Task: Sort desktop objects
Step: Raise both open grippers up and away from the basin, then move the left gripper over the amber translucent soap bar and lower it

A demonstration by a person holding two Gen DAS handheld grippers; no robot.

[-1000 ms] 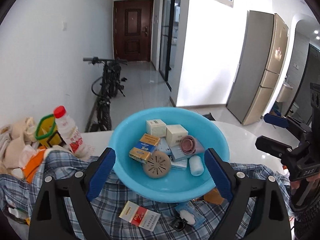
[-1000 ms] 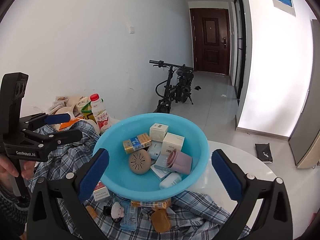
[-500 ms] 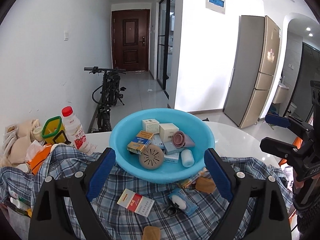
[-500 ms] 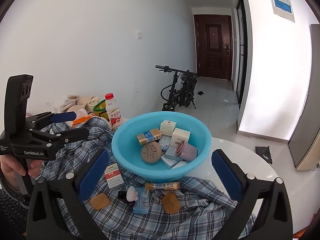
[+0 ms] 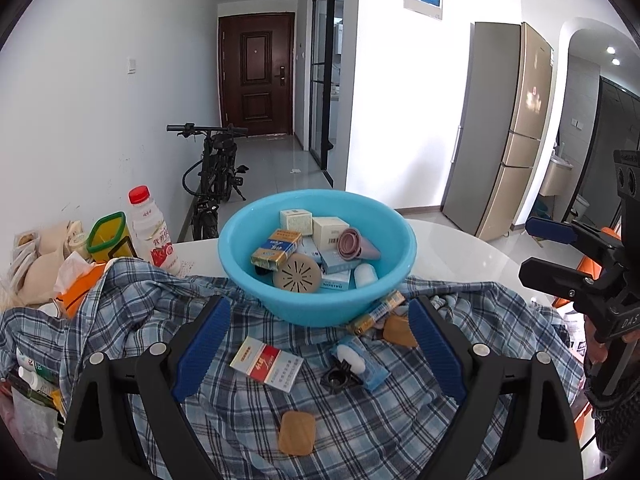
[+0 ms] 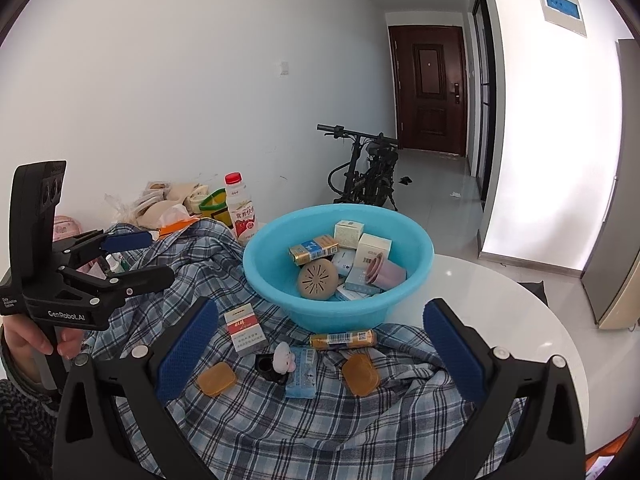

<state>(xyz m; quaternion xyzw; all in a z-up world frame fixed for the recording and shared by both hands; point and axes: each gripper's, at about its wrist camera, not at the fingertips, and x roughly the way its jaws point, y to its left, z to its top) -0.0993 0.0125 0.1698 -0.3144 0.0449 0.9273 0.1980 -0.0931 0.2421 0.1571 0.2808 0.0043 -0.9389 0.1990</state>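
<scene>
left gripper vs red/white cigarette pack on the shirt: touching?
Apart. The left wrist view shows the left gripper open, with plaid shirt visible between each blue pad and the cigarette pack lying flat between them.

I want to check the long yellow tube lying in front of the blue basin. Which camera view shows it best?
The right wrist view: the yellow tube lies fully visible on the plaid shirt, label and barcode facing up, below the blue basin. In the left wrist view the tube is foreshortened and partly tucked under the basin.
</scene>
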